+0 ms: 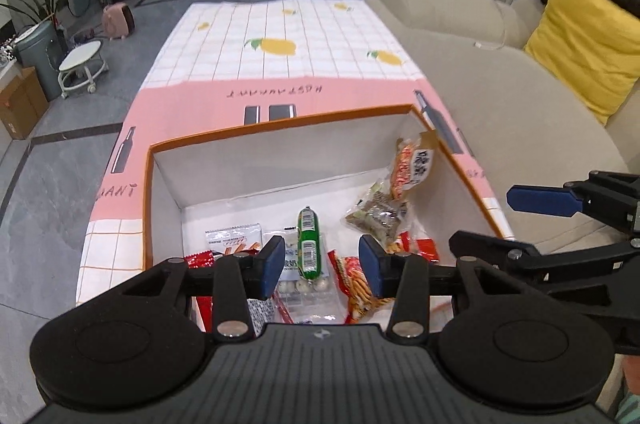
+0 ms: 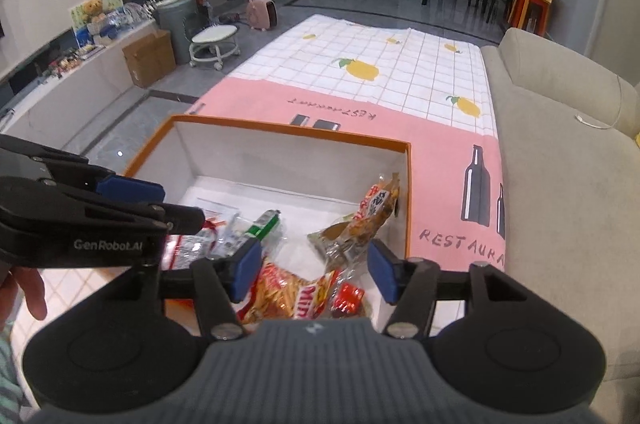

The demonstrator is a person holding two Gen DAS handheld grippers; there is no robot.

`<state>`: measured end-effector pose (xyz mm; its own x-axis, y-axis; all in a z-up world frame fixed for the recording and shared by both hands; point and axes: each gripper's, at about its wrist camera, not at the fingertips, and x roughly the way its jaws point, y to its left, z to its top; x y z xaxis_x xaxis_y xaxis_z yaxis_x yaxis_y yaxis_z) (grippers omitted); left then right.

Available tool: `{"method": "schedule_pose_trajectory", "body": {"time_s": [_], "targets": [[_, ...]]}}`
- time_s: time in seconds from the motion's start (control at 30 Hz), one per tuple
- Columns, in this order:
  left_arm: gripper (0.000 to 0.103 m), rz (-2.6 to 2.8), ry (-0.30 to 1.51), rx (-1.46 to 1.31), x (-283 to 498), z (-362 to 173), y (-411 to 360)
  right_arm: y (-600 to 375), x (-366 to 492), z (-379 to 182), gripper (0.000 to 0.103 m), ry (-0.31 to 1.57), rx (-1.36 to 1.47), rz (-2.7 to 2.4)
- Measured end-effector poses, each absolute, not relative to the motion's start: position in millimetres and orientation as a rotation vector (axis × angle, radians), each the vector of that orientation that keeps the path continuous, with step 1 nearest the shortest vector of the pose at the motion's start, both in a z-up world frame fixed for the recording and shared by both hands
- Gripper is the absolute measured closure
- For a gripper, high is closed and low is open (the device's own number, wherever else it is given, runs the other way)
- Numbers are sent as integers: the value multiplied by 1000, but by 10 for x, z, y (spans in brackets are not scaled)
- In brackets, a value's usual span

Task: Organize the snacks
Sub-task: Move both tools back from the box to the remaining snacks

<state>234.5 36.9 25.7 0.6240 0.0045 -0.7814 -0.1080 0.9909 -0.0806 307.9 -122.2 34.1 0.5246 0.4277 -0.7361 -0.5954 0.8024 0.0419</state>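
Observation:
An open white box with an orange rim stands on the patterned cloth and holds several snack packets. Among them are a green sausage stick, an orange packet leaning on the right wall, a foil bag and red-orange packs. My left gripper hangs open above the box, nothing between its blue pads. My right gripper is open over the snacks too, empty. Each gripper shows at the edge of the other's view.
The cloth covers a low table. A beige sofa with a yellow cushion runs along the right. A small white wheeled stool, a grey bin and a cardboard box stand on the floor at the left.

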Motion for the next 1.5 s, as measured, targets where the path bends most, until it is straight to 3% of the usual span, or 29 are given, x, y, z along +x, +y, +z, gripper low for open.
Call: {"method": "schedule_pose_trajectory", "body": {"time_s": [0.17, 0.23, 0.3, 0.43, 1.07, 1.2, 1.5], "targets": [[52, 69, 821, -101, 2009, 350, 275, -1336, 2704, 441, 32, 743, -244, 615], [52, 72, 797, -109, 1858, 359, 241, -1394, 2535, 447, 23, 709, -244, 612], [52, 68, 786, -133, 1715, 338, 225, -1484, 2350, 429, 6, 668, -218, 595], [52, 29, 804, -192, 1487, 236, 216, -1640, 1987, 322, 4, 566, -209, 539], [52, 134, 968, -330, 1332, -654, 388, -1615, 1762, -498, 5, 751, -101, 527], [52, 177, 977, -277, 1364, -716, 445, -1414, 1756, -567, 18, 746, -155, 587], [52, 186, 1030, -251, 1430, -890, 585, -1066, 1879, -799, 33, 767, -248, 679]]}}
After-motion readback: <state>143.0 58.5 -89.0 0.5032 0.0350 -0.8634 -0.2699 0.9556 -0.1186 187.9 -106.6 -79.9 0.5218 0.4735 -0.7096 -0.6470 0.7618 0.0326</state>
